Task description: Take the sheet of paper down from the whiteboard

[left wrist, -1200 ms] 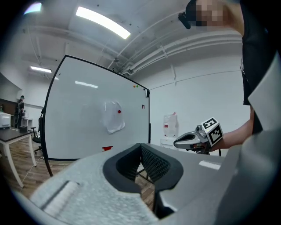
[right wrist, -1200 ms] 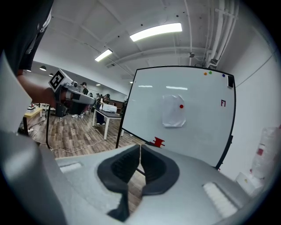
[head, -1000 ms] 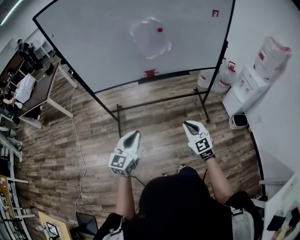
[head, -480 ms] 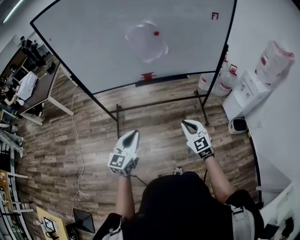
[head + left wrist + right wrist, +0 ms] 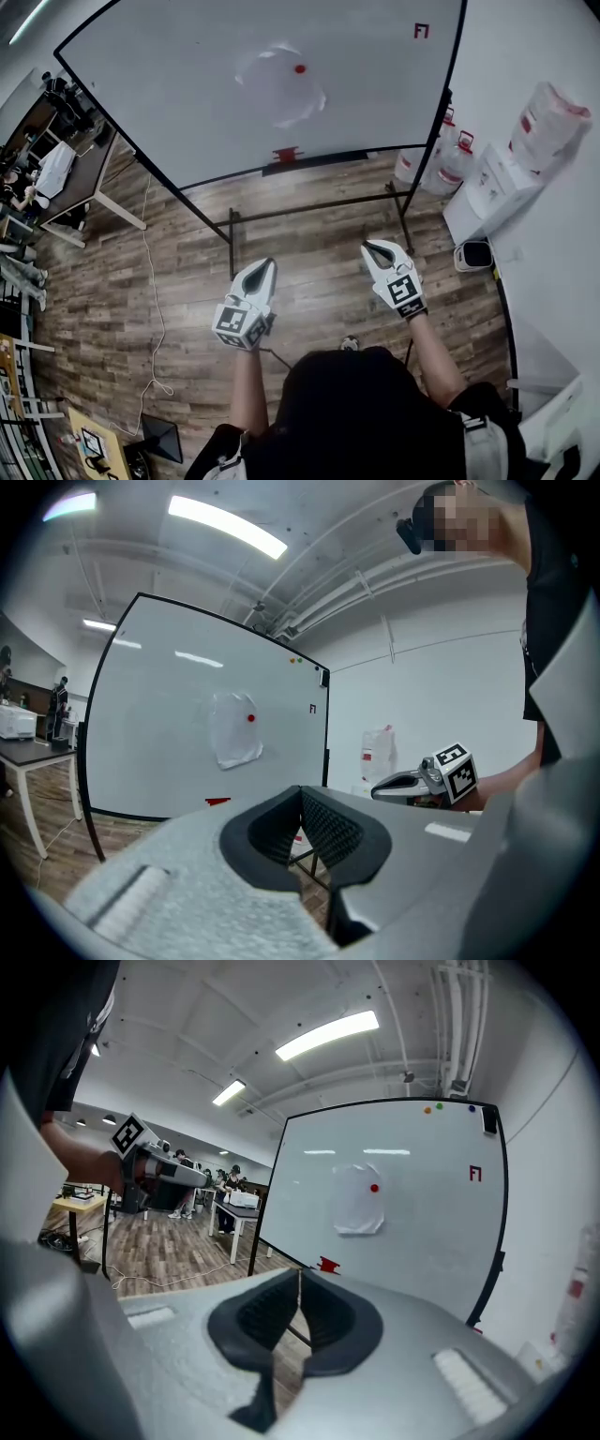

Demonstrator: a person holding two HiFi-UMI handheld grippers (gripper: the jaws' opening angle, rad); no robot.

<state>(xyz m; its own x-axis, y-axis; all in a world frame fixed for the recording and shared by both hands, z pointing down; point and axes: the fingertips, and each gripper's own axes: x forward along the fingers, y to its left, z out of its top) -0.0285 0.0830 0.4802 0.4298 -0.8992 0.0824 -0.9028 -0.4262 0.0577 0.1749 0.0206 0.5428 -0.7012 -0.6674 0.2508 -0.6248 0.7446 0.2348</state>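
A crumpled, see-through sheet of paper (image 5: 279,86) hangs on the whiteboard (image 5: 169,103), pinned by a red magnet (image 5: 300,68) near its top right corner. Both grippers are held over the wooden floor, well short of the board and apart from the paper. My left gripper (image 5: 265,269) is shut and holds nothing. My right gripper (image 5: 376,250) is shut and empty too. The left gripper view shows the paper (image 5: 234,729) far ahead beyond the closed jaws (image 5: 301,795), with the right gripper (image 5: 412,782) alongside. The right gripper view shows the paper (image 5: 358,1206) ahead of its jaws (image 5: 299,1279).
The board stands on a black metal frame (image 5: 319,204) with a red item on its tray (image 5: 286,153). A water dispenser (image 5: 497,183), water jugs (image 5: 441,159) and a small bin (image 5: 475,254) stand at the right. A desk (image 5: 80,173) and a floor cable (image 5: 155,309) lie at the left.
The person and both grippers have shifted across the floor together; the board and paper have slid slightly left in the head view. Both jaws stayed shut.
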